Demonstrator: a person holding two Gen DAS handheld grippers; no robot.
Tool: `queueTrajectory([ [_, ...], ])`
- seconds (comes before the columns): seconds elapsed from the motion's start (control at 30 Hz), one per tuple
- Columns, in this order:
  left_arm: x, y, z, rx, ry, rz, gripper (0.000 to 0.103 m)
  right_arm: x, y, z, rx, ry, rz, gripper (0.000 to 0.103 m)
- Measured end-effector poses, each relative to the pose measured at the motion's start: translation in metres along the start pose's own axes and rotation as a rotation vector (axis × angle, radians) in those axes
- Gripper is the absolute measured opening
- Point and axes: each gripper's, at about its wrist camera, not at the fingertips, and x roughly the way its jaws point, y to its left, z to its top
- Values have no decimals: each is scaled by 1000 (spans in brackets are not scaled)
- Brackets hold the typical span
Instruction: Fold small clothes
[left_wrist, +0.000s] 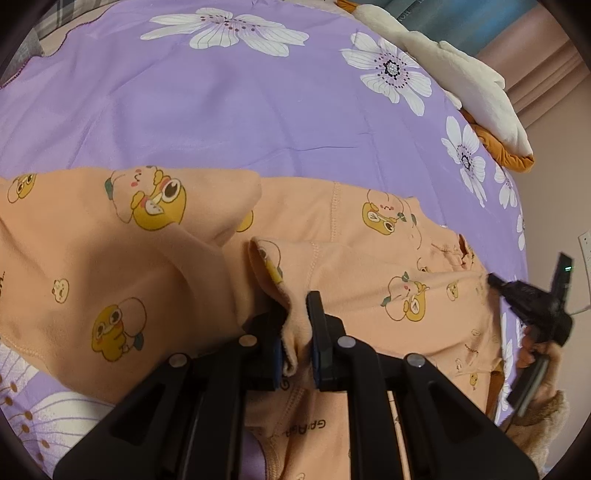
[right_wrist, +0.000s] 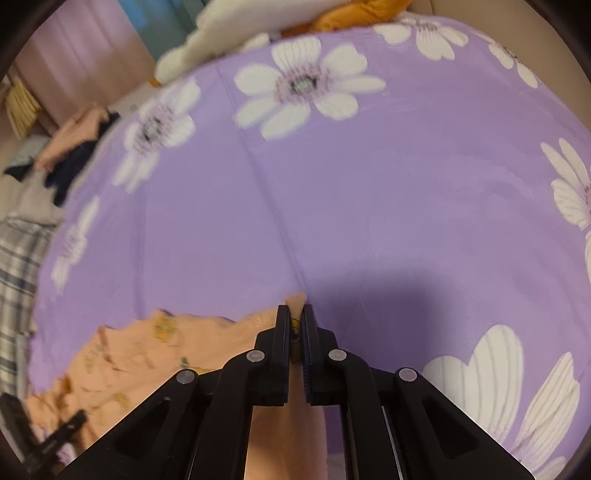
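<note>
Your peach cartoon-duck cotton garment (right_wrist: 122, 354) looks blurry left of the right gripper (right_wrist: 294, 325). Its black fingers (right_wrist: 282, 332) hide the pinched cloth edge.

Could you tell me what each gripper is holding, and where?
Both hold the peach garment: left gripper pinches a bunched fold, right gripper an edge.

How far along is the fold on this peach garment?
Done: one part of the peach garment already lies turned over the rest. In hand: the left tongs pinch a bunched edge, and the right tongs are shut on another edge. Left: the garment is still rumpled on the purple sheet, with no neat fold yet.
</note>
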Motion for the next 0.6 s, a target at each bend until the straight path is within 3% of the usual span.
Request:
queueTrajectory([
  [0.23,0,1,-1,-8,-3,-11,14,4,-1,-1,-3,-27,-73,6],
  [0.27,-1,1,-1,-6,-5,-10,14,2,0,-1,-8,-25,-72,12],
  [0.37,0,0,-1,-5,-7,-6,14,-16,0,-6,-19,-54,-98,45],
  [0.4,0,0,-1,-6,-6,-5,14,-24,1,-10,-24,-71,-98,50],
  [0.6,1,-1,0,-4,-7,-4,14,-54,-3,-49,-47,-39,-25,50],
])
